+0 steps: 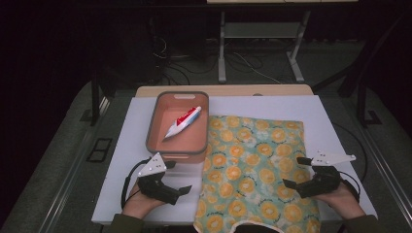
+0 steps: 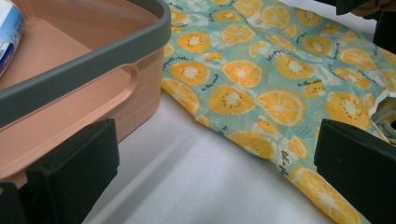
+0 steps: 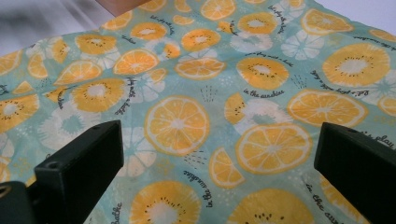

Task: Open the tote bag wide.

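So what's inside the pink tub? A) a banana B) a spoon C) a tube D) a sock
C: a white and red tube lies slanted on the floor of the tub, which sits beside the cloth.

there was one orange-print cloth [image 1: 255,170], one pink bin [image 1: 156,119] with one tube [image 1: 182,122] inside, and two grippers: left gripper [image 1: 179,178], right gripper [image 1: 295,173].
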`<state>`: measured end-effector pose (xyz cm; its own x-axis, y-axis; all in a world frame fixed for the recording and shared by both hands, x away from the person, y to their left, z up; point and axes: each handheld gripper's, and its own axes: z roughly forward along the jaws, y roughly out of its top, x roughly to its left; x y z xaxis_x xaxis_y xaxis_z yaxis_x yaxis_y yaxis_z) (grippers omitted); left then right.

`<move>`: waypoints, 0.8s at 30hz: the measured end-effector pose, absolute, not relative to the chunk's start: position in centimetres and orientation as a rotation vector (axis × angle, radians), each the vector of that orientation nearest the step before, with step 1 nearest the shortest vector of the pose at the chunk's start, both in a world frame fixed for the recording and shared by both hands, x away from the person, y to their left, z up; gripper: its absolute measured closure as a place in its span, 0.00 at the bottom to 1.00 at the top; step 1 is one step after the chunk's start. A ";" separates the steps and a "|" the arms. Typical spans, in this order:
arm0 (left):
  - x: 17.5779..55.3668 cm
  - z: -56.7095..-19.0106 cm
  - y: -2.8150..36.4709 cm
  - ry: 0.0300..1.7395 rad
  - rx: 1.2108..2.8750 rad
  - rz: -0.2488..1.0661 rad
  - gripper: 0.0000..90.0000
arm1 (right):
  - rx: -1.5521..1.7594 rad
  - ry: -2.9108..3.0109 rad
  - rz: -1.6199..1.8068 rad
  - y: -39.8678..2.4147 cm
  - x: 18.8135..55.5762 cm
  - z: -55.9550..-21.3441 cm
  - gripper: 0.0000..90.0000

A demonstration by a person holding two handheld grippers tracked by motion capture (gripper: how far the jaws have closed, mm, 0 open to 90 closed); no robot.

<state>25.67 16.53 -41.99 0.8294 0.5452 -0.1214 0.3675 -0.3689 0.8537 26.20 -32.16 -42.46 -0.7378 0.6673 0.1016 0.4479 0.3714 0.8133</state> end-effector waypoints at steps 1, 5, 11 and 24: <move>25.7 -42.0 16.6 0.678 1.997 0.222 0.00 | 0.998 2.387 1.297 -32.2 26.2 -42.5 0.01; 25.7 -42.0 16.6 0.686 1.996 0.221 0.00 | 0.997 2.389 1.279 -32.2 26.5 -42.5 0.01; 25.5 -42.2 16.4 0.684 2.006 0.219 0.00 | 1.012 2.381 1.234 -32.3 27.2 -42.5 0.01; 25.5 -42.2 16.3 0.683 2.005 0.215 0.00 | 1.130 2.323 1.097 -33.2 30.7 -43.2 0.01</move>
<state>25.52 16.35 -42.20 0.8270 0.5479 -0.1264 0.3761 -0.3720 0.8486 30.67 -33.21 -43.25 -0.6290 0.7767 0.0340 0.5195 0.3873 0.7616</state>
